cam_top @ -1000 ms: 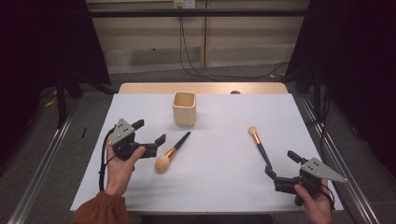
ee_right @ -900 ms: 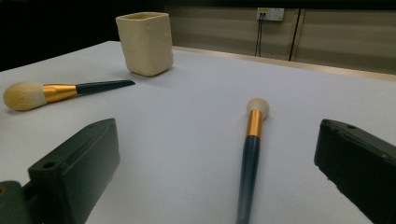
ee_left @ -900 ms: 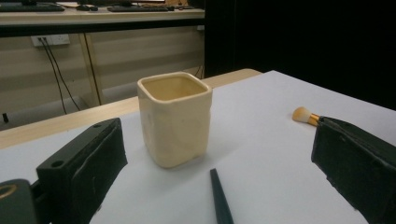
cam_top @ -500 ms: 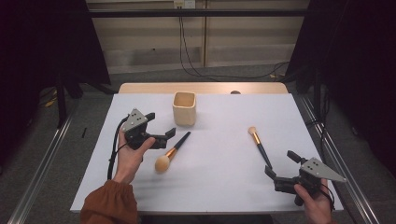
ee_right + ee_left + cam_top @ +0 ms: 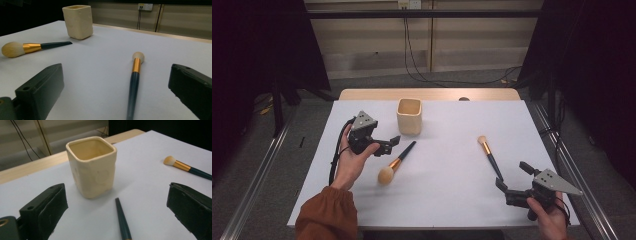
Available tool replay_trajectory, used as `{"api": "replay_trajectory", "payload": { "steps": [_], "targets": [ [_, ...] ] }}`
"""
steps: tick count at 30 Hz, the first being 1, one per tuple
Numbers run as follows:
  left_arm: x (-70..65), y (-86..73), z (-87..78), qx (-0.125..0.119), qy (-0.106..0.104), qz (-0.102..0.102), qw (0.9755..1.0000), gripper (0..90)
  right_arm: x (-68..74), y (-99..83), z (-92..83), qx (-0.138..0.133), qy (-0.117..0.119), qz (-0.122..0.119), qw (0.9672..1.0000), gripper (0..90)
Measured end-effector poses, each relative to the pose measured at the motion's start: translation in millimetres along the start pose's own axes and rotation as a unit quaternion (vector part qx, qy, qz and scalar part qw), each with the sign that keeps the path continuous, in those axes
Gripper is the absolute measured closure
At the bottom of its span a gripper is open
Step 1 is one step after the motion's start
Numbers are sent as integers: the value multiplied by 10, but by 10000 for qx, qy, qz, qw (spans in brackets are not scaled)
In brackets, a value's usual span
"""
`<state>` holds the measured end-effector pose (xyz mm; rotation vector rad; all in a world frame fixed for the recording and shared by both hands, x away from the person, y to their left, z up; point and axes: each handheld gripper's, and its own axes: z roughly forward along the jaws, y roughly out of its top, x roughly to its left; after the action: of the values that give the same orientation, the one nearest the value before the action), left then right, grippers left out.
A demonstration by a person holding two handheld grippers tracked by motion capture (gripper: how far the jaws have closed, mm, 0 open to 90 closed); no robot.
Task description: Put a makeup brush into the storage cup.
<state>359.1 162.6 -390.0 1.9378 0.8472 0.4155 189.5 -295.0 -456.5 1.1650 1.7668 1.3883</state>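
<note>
Left tongs (image 5: 390,143) released, poised over handle tip of large makeup brush (image 5: 397,163) lying beside cream cup (image 5: 409,116) on table (image 5: 452,200). Right tongs (image 5: 512,178) released, near small makeup brush (image 5: 490,156).

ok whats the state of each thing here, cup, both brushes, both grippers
cup: upright, empty
large brush: lying flat, handle tip towards the cup
small brush: lying flat, bristles away from the person
left gripper: open, holding nothing
right gripper: open, holding nothing
</note>
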Motion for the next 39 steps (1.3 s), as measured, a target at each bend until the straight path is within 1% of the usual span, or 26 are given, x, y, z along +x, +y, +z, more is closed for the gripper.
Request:
{"api": "replay_trajectory", "payload": {
  "steps": [3,6,9,10,11,12,14,16,19,20,21,23,24,25,27,28,29,31,32,33,34,35,36,37,38,39],
  "targets": [
    [22,25,22,319,-85,-30,9995,28,-1,-1,2,2,3,-4,10000,1],
    [30,52,52,747,-120,48,9971,35,1,-1,8,7,11,-11,10000,2],
    [26,69,76,1000,-82,56,9949,35,3,-1,8,20,12,-7,10000,1],
    [31,74,82,1111,-98,75,9937,35,0,-2,9,26,29,-26,10000,1],
    [25,71,97,1146,-102,17,9934,35,0,-3,10,29,28,-33,10000,1],
    [29,76,112,1331,-154,49,9910,38,2,-3,10,35,28,-26,10000,1],
    [36,84,140,1561,-170,49,9876,39,2,-3,11,39,24,-31,10000,2],
    [43,94,166,1716,-233,0,9849,39,2,-3,11,40,29,-31,10000,1],
    [41,113,184,1899,-296,64,9813,39,3,-4,11,47,10,-38,10000,1],
    [37,118,193,1973,-282,56,9799,39,2,-4,11,45,3,-40,10000,2],
    [45,123,196,2045,-338,89,9782,39,0,-4,11,47,8,-36,10000,1],
    [52,121,216,2249,-410,71,9735,41,1,-4,12,44,5,-41,10000,2],
    [51,119,223,2310,-416,55,9720,44,4,-3,15,44,10,-26,10000,1],
    [47,118,234,2416,-469,30,9692,44,4,-3,15,44,10,-26,10000,1],
    [35,114,251,2513,-597,30,9660,51,4,-3,18,45,18,-24,10000,2],
    [32,114,261,2593,-656,29,9636,54,5,-2,18,40,25,-19,10000,1],
    [22,114,273,2630,-655,4,9626,56,5,-1,16,34,27,-34,10000,1],
    [8,119,293,2746,-640,76,9594,58,9,0,18,27,28,-23,10000,2],
    [2,120,310,2837,-625,97,9568,58,10,0,19,28,32,-24,10000,1],
    [-7,121,329,2993,-636,130,9519,58,11,-1,20,28,31,-21,10000,2],
    [-11,119,347,3112,-623,182,9481,58,9,-1,21,32,35,-30,10000,2],
    [-14,114,364,3199,-579,216,9454,58,9,-2,21,34,35,-30,10000,1],
    [-13,115,372,3276,-553,219,9430,58,8,-2,20,36,33,-27,10000,2],
    [-12,105,388,3361,-548,156,9401,58,8,-3,20,36,31,-26,10000,1],
    [-12,91,413,3493,-562,105,9353,55,8,-3,20,37,33,-27,10000,1],
    [-13,83,432,3571,-553,162,9323,54,8,-3,20,43,32,-30,10000,1]
  ]
}}
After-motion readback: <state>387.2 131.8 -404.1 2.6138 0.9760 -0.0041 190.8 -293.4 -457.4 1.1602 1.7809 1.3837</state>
